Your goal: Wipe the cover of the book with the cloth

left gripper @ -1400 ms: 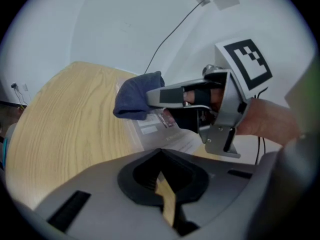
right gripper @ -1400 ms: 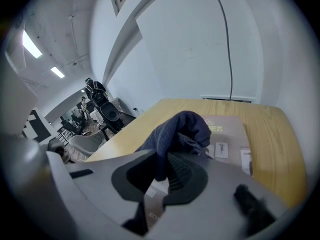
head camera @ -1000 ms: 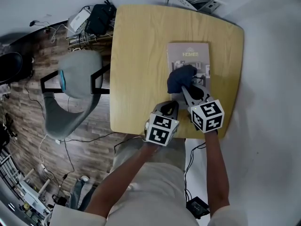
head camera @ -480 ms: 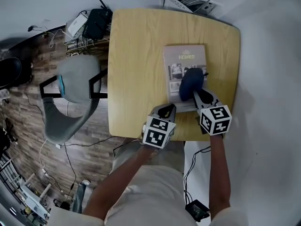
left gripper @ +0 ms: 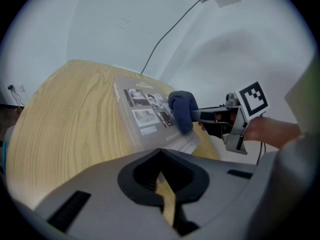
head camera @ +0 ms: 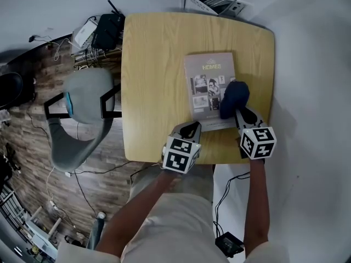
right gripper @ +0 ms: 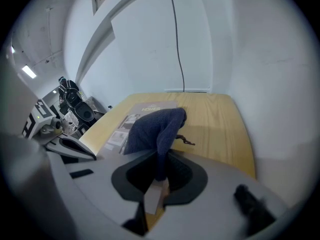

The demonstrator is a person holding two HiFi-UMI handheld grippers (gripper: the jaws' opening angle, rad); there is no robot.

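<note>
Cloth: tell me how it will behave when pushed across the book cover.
The cloth looks floppy: it droops in folds from the right gripper, so it will likely bunch up. The thin book, flat on the smooth table, might slide.

Square light-wood table (head camera: 156, 64) with rounded corners. Left of table: grey chair (head camera: 82, 111) on wood-plank floor (head camera: 24, 141). At table's far-left corner: black router (head camera: 106, 30) and loose cables (head camera: 52, 37). Right of table: plain white surface (head camera: 312, 75).

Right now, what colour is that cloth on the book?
The cloth is dark navy blue; the right gripper view shows it best.
</note>
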